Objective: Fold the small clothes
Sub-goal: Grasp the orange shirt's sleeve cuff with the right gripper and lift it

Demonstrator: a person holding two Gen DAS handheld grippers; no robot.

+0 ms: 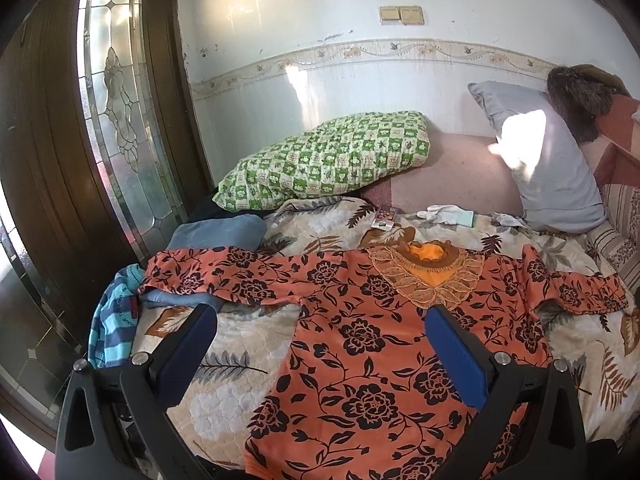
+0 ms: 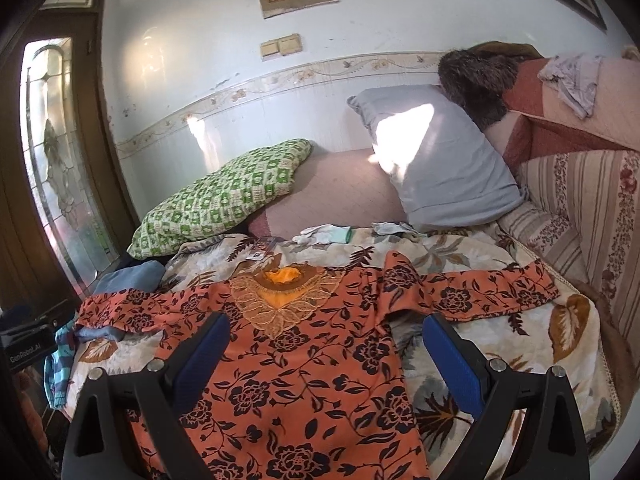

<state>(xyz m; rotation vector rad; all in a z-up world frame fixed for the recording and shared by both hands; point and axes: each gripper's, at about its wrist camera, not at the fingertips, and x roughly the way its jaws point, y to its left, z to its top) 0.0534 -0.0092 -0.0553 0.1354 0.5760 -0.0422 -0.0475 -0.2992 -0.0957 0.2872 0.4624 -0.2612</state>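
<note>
Covering most of the bed, a quilted blanket (image 1: 240,344) with a leaf pattern lies under everything else, and behind it a pink sheet (image 1: 452,168) reaches the white wall (image 1: 360,92). On the blanket an orange floral shirt (image 1: 360,340) is spread flat, front side up, with both sleeves stretched out to the sides and the embroidered collar (image 1: 428,276) toward the wall. A green checked pillow (image 1: 332,156) rests at the far left of the bed, and a grey pillow (image 1: 548,168) leans at the far right, with a dark furry thing (image 1: 580,96) above it. At the left edge of the bed a folded blue cloth (image 1: 220,232) lies partly under the left sleeve, and a striped blue garment (image 1: 114,328) hangs near it. White gloves (image 1: 444,214) and a small card (image 1: 386,216) lie beyond the collar. The left gripper (image 1: 320,332) is held above the left half of the shirt with its blue-padded fingers (image 1: 188,356) wide apart; they hold nothing, and I cannot tell if they touch the fabric. The right gripper (image 2: 326,340) is over the right half of the shirt, near the armpit, also wide apart and holding nothing.
</note>
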